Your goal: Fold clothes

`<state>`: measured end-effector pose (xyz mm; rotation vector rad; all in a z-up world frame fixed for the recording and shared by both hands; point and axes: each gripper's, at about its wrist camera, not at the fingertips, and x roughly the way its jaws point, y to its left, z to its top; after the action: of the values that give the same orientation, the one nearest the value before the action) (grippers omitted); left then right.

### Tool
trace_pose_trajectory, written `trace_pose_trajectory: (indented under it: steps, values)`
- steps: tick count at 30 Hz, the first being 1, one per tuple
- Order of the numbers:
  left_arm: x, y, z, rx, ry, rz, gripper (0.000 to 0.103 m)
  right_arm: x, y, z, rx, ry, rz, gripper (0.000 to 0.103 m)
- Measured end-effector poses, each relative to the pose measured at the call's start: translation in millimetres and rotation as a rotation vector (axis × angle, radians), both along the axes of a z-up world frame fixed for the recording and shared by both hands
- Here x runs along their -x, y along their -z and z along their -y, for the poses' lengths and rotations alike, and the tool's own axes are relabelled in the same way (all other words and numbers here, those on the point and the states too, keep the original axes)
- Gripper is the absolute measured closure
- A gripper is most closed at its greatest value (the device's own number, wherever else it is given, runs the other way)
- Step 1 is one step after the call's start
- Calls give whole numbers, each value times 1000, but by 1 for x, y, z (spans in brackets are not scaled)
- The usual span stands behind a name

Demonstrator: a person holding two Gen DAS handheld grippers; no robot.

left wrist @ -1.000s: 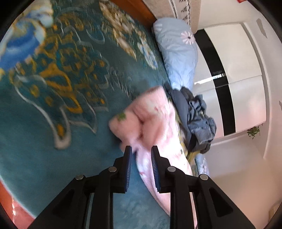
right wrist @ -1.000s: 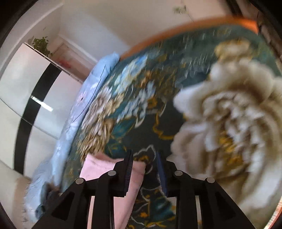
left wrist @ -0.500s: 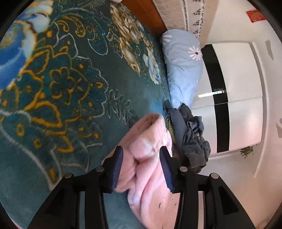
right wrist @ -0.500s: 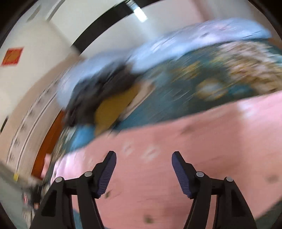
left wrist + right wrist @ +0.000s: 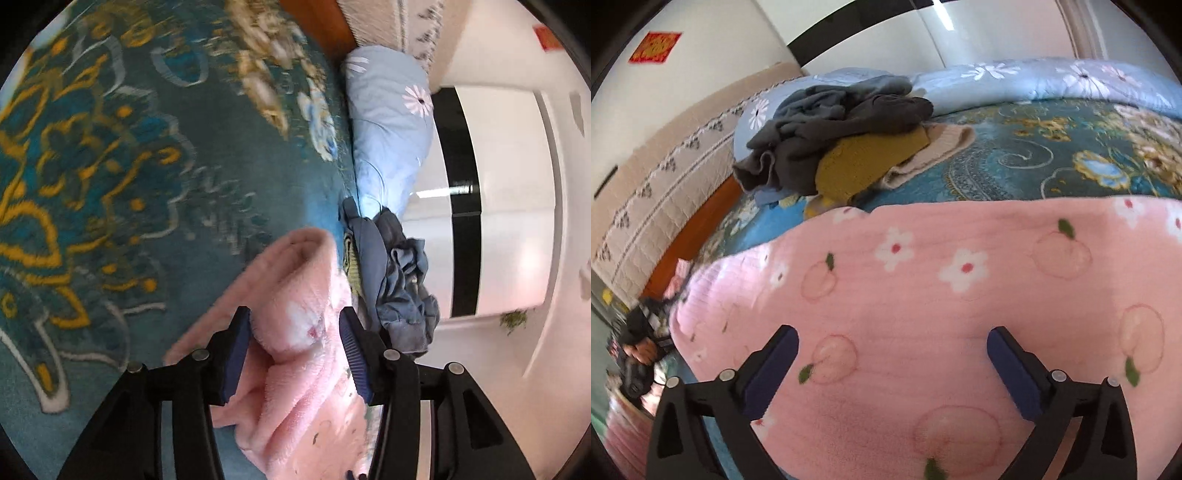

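My left tongs (image 5: 293,334) are opening around the pink garment (image 5: 923,314), right tongs (image 5: 892,356) opening wide, empty; I'd smooth the fold flat before regripping.

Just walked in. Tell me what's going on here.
A person with a gripper in each hand is folding clothes on a bed covered by a teal floral blanket. The pink fleece garment lies spread on it. The left gripper has a bunched fold of the fleece between its jaws, which are opening. The right gripper hovers over the flat part, jaws opening wide with nothing pinched between them. A pile of unfolded clothes waits by the blue quilt.
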<state>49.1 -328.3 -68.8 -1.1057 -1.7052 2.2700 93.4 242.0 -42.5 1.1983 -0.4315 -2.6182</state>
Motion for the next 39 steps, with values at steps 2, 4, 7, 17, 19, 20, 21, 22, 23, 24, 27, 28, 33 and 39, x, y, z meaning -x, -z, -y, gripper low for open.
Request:
trace_pose_trajectory:
  steps: [2,4,7,17,19,20,21,22,23,24,27,28,33,39]
  values:
    - [5,-9,-7,95,-16,26,71,-1,0,4,-18,-11,-1,0]
    - [9,-18,-13,171,-23,42,83,0,2,5,-28,-16,4,0]
    - [3,-50,-22,244,-6,-45,86,1,4,-1,-3,-8,16,0]
    - [-41,-3,3,141,-49,70,85,6,7,-13,85,16,33,0]
    - [-48,7,10,43,-67,39,83,6,6,-12,81,14,32,0]
    - [-51,6,12,23,-68,23,77,5,6,-12,80,13,31,0]
    - [-52,1,12,33,-55,17,73,5,6,-12,82,13,31,0]
    - [-54,-4,11,48,-41,11,65,5,6,-13,87,15,31,0]
    - [-56,-8,11,69,-28,5,59,5,6,-13,91,16,32,0]
    - [-59,-10,11,90,-20,2,57,5,6,-14,94,16,32,0]
    - [-63,-2,15,87,-28,31,49,6,6,-13,90,16,32,0]
    - [-63,8,16,44,-33,48,48,6,6,-12,88,15,32,0]
    - [-54,31,16,-111,-60,14,44,6,7,-14,96,17,31,0]
    - [-42,25,9,-67,-61,13,57,7,7,-14,95,19,34,0]
